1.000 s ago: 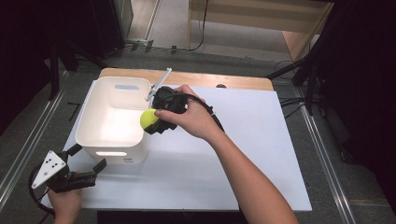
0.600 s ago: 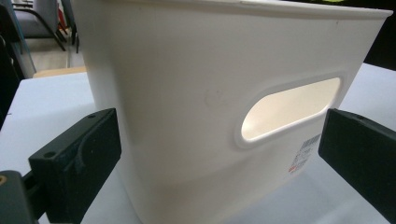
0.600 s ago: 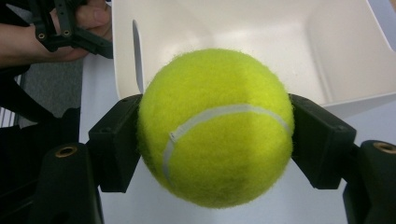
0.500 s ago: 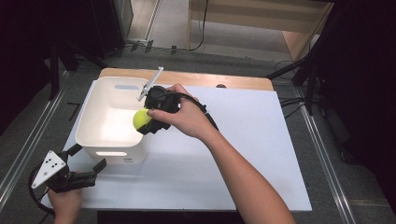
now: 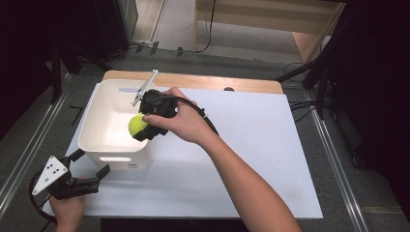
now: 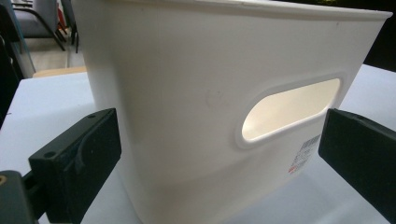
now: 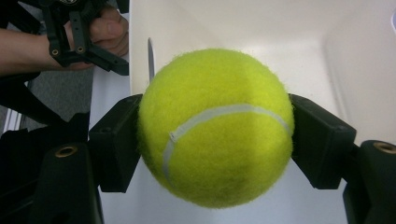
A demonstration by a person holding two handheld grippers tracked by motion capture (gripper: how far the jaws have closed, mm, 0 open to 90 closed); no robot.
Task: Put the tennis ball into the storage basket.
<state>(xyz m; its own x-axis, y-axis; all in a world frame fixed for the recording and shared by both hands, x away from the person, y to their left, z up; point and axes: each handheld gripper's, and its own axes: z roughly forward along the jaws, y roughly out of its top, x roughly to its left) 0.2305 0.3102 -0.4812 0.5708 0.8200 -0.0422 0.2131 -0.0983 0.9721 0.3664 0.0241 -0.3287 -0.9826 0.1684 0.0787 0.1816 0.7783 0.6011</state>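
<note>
The right claw (image 5: pixel 141 126), forearm extended toward 11 o'clock, grips a tennis ball (image 5: pixel 137 124) above the white bin (image 5: pixel 92 126). The left claw (image 5: pixel 89 164), jaws spread, rests on the table (image 5: pixel 251 159) at the bin's 6 o'clock.

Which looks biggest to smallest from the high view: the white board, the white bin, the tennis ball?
1. White board, biggest by far.
2. White bin, standing on it.
3. Tennis ball, smallest, clamped in the right gripper above the bin.
</note>
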